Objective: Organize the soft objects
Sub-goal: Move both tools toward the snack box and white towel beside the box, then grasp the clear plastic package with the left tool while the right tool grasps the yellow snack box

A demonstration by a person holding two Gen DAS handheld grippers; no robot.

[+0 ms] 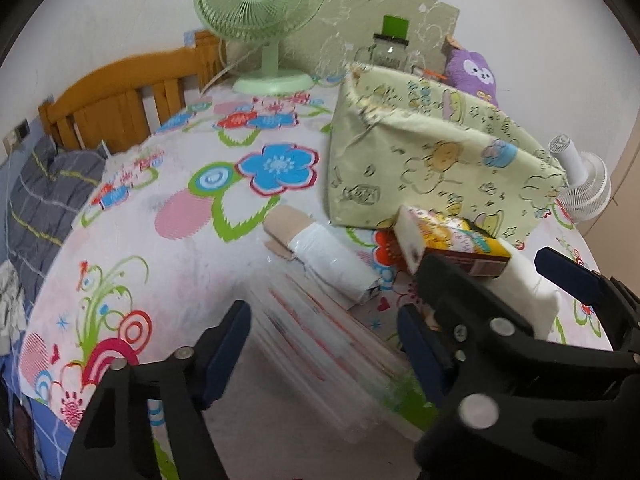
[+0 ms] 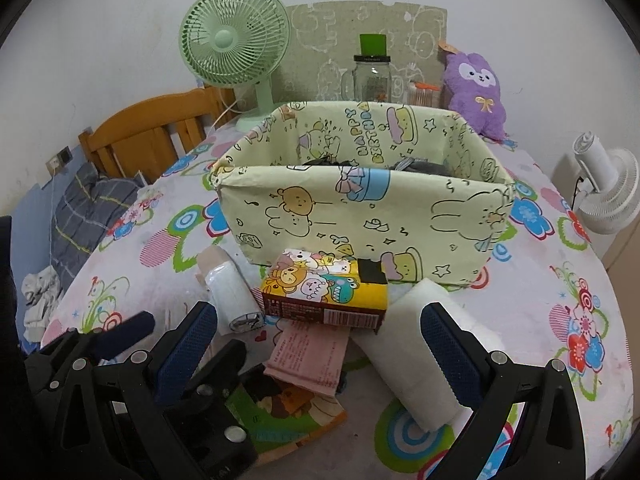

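Note:
A pale green cartoon-print fabric box [image 2: 360, 216] stands on the floral table, with dark items inside; it also shows in the left wrist view [image 1: 432, 160]. In front lie a yellow cartoon tissue pack [image 2: 324, 292] [image 1: 452, 240], a white wrapped roll [image 2: 232, 296] [image 1: 332, 260], a white foam block [image 2: 416, 356] [image 1: 524, 292], a pink packet [image 2: 312, 360] and a green cartoon packet [image 2: 288, 420]. My right gripper [image 2: 316, 352] is open over the pink packet, one finger against the foam block. My left gripper [image 1: 324, 344] is open, low at the left over a blurred packet.
A green desk fan [image 2: 236, 44], a glass jar with a green lid [image 2: 372, 76] and a purple plush toy [image 2: 476, 92] stand behind the box. A white fan [image 2: 608, 188] is at the right edge. A wooden headboard [image 2: 152, 136] and grey bedding [image 2: 80, 216] lie left.

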